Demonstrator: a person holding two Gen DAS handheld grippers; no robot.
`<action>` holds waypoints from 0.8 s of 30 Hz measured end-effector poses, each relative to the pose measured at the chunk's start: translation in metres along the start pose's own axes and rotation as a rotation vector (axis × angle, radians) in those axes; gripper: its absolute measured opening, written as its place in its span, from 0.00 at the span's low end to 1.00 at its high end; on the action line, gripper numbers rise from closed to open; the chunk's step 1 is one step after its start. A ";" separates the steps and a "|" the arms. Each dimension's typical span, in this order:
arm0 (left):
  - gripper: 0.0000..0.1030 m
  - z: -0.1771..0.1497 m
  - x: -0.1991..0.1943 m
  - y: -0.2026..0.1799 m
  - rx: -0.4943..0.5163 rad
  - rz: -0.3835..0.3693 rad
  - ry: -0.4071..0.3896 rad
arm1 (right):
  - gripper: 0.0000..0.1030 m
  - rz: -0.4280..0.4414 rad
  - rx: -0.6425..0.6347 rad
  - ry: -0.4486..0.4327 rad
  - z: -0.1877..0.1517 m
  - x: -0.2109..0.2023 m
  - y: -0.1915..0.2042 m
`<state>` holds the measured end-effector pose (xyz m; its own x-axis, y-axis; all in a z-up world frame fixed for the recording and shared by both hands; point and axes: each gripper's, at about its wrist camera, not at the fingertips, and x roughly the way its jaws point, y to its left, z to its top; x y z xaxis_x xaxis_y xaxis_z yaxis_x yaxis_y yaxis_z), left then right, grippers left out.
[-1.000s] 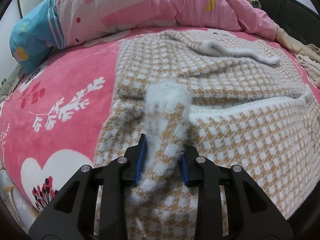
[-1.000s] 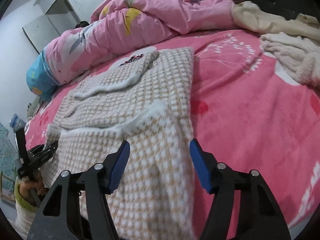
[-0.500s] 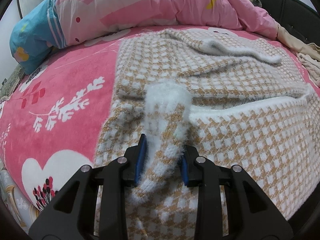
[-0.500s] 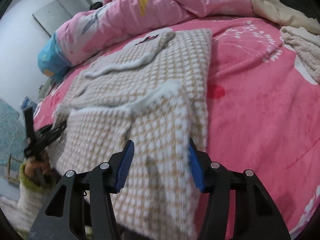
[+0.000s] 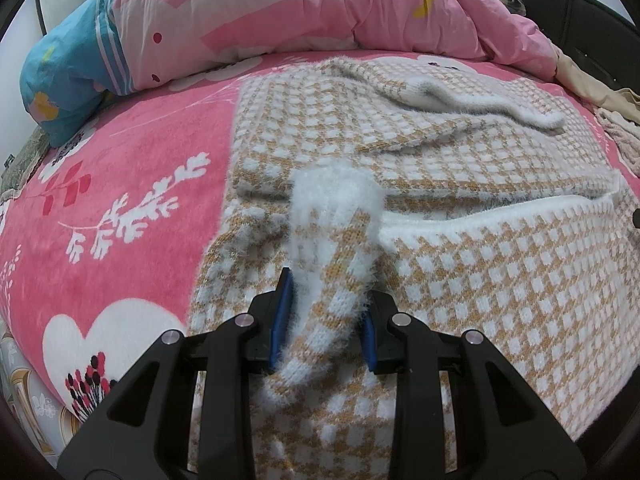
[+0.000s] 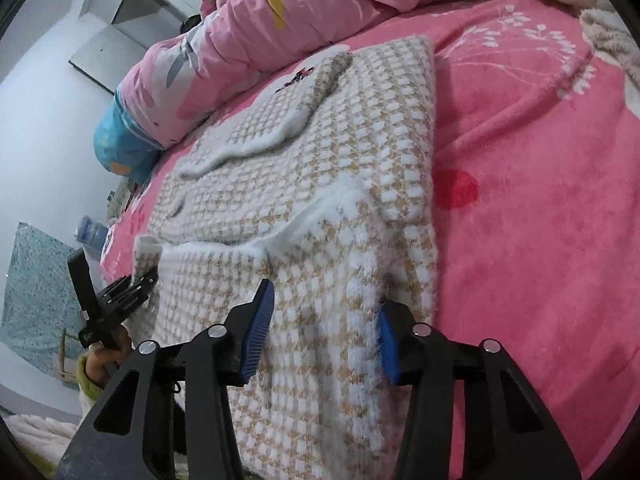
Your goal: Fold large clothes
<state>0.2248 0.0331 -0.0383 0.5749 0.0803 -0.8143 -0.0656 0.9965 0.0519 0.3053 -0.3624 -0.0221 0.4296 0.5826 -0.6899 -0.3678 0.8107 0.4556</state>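
Note:
A fuzzy tan-and-white checked sweater [image 5: 460, 280] lies partly folded on the pink bed sheet [image 5: 120, 200], its near part doubled back over the rest. My left gripper [image 5: 326, 320] is shut on the white-trimmed near left corner, which stands up bunched between the blue pads. In the right wrist view this gripper [image 6: 148, 276] shows at the sweater's [image 6: 320, 200] left edge, held by a hand [image 6: 104, 356]. My right gripper [image 6: 322, 336] straddles the sweater's near right edge. Its jaws are closing with flat fabric between them, and the right fingertip [image 6: 388, 344] brushes the fuzzy trim.
A rumpled pink duvet [image 5: 320, 12] with a blue end [image 5: 64, 80] fills the far side of the bed. Beige clothes [image 6: 612, 32] lie at the far right. The bed's near edge drops off just below both grippers. A white cabinet [image 6: 120, 20] stands by the wall.
My right gripper has come forward and down over the sweater's right edge, and its jaws have narrowed around the fabric. The left gripper has kept still, holding its corner.

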 end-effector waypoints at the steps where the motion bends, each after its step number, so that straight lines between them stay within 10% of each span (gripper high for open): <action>1: 0.29 0.000 0.000 0.000 0.001 -0.001 0.000 | 0.40 -0.008 -0.004 0.007 -0.002 0.000 0.002; 24: 0.29 0.001 0.000 -0.001 0.004 0.004 -0.002 | 0.33 -0.296 -0.180 0.006 -0.010 0.018 0.043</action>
<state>0.2253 0.0317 -0.0377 0.5766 0.0846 -0.8127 -0.0650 0.9962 0.0576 0.2891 -0.3175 -0.0206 0.5345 0.3233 -0.7809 -0.3679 0.9208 0.1295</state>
